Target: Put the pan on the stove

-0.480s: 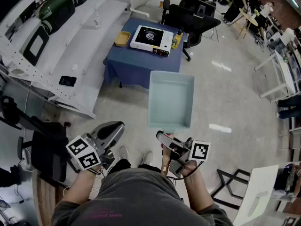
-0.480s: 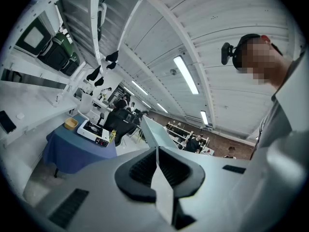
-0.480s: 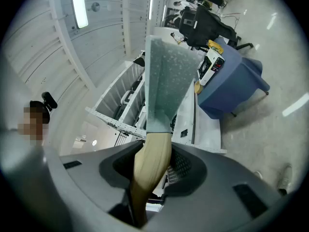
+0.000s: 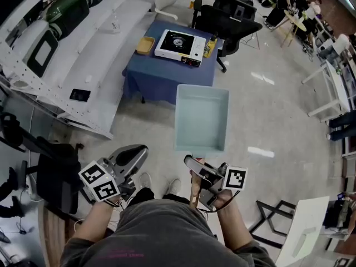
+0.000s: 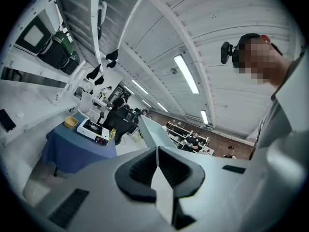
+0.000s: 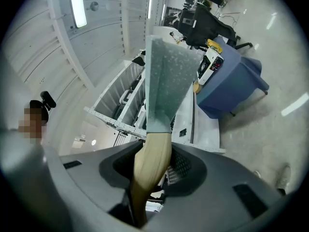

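Nothing visibly moves since the earlier frame; both grippers and the pan hold position. Right gripper [image 4: 194,168] is clamped on the wooden handle [image 6: 150,166] of the square pale-green pan [image 4: 203,118], carried in the air over the floor. Left gripper [image 5: 157,170] has its jaws together, nothing between them. Stove [image 4: 179,44] sits on the blue-draped counter [image 4: 161,79], well apart from the pan.

The right tongs [image 6: 153,170] clamp the pan [image 6: 166,81] by its wooden handle [image 6: 150,153].

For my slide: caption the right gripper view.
Right gripper grips the square pan by its wooden handle; stove on the blue table ahead.
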Motion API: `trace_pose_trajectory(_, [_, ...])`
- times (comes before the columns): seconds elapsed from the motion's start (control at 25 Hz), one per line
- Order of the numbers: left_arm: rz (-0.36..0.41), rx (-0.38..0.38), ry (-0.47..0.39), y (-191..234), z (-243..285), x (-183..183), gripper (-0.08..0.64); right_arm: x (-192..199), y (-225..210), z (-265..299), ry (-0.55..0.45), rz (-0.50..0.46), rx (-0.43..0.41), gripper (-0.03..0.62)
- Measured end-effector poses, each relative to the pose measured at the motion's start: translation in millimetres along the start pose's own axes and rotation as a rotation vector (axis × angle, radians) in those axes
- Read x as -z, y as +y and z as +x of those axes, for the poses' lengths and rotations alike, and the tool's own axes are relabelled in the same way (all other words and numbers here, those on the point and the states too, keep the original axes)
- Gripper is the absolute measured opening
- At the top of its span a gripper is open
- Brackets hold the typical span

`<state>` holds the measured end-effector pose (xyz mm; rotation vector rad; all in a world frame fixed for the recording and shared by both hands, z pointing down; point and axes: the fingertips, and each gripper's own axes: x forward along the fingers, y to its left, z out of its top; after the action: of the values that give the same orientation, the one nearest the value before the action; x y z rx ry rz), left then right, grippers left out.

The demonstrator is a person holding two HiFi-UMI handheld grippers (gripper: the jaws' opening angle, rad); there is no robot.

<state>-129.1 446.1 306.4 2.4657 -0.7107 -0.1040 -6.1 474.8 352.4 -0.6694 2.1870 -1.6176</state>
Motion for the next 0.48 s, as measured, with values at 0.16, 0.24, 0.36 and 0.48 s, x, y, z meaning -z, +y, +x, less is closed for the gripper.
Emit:
trace_pose_trajectory(0.16, [-0.001,-0.003,0.003,0.0,2.6,2.1,0.015,0.2,-4.3,-0.5,0.010,0.005,0.006,0.141])
trace_pose_trajectory(0.24, [0.000,-0.006,0.004,-0.7,5.3,3.3,0.015,-1.0,-5.3,-2.5,0.014,0.005,0.001,0.141])
trace_pose_trajectory(0.36, [0.000,-0.012,0.002,-3.3,10.7,5.0,0.015,-4.8,-6.5,-6.8,0.021,0.008,-0.005,0.141])
trace_pose_trajectory(0.48, [0.003,-0.020,-0.003,-7.7,17.1,7.7,0.015,-8.4,-9.6,-14.8,0.029,0.011,-0.004,0.141])
